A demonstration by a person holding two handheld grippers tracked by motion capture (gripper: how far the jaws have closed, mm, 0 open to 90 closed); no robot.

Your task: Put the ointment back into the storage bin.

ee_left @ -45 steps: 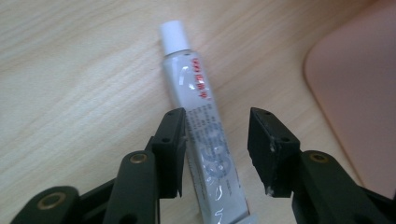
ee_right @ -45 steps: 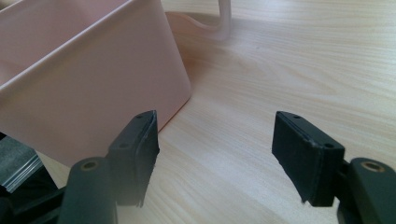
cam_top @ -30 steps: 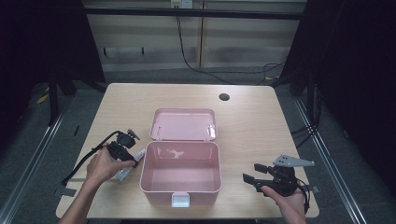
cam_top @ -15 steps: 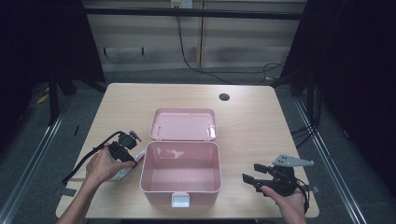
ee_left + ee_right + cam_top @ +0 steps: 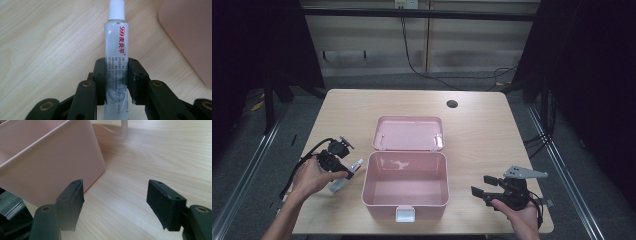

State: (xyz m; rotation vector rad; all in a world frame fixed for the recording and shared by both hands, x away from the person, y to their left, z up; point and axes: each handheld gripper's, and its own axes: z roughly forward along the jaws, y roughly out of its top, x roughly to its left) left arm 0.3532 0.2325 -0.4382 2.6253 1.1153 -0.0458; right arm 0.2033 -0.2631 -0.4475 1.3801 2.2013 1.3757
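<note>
A pink box (image 5: pixel 406 186) stands open in the middle of the table, its lid (image 5: pixel 408 133) laid back behind it. My left gripper (image 5: pixel 343 172) is just left of the box, shut on a white ointment tube (image 5: pixel 116 52) with a white cap and red print. The tube (image 5: pixel 347 175) lies low over the wood, cap pointing toward the box's left wall (image 5: pixel 190 32). My right gripper (image 5: pixel 482 189) rests near the table's front right edge, open, with nothing between its fingers (image 5: pixel 72 200). It faces the box's right wall (image 5: pixel 50 172).
A round cable hole (image 5: pixel 452 104) sits at the back of the wooden table (image 5: pixel 492 135). A black cable (image 5: pixel 307 160) trails from the left gripper. Dark floor and metal rails flank the table.
The left gripper and hand have shifted slightly; the tube stays in its jaws beside the box. The right gripper has not moved.
</note>
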